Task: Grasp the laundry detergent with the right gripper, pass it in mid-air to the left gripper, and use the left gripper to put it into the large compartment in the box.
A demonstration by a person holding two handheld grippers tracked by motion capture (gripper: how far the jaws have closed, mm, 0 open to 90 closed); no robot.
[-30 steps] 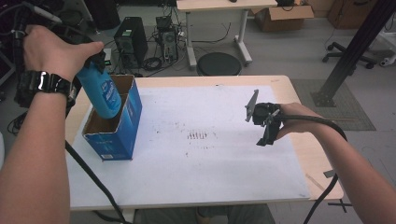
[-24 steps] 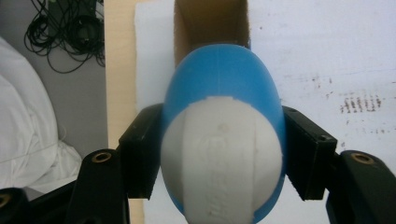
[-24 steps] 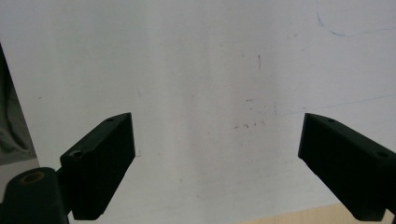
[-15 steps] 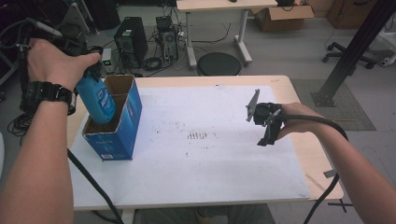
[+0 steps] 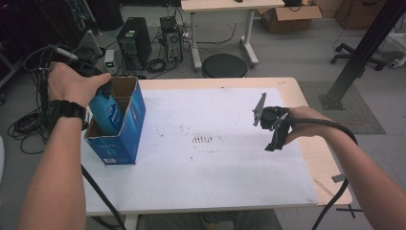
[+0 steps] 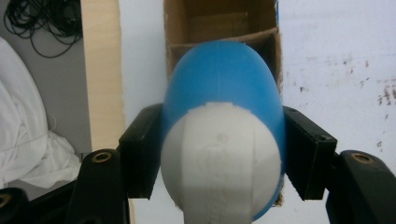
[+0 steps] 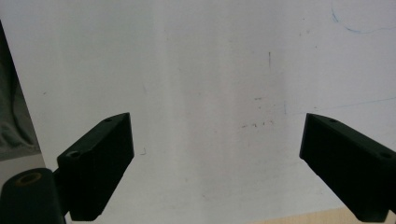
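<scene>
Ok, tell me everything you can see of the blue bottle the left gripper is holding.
The blue bottle looks like smooth plastic, rounded in section, with a white cap end toward the left gripper's camera. A darker label panel shows on its side. The left gripper clamps it, one black pad on each flank just below the cap. It hangs nearly upright, its lower part already inside the open blue cardboard box at the table's left edge. Whether it touches the box's bottom is hidden.

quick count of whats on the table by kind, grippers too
blue bottle with white cap: 1
blue cardboard box: 1
white sheet over the table top: 1
grippers: 2, left gripper and right gripper
total: 5
</scene>
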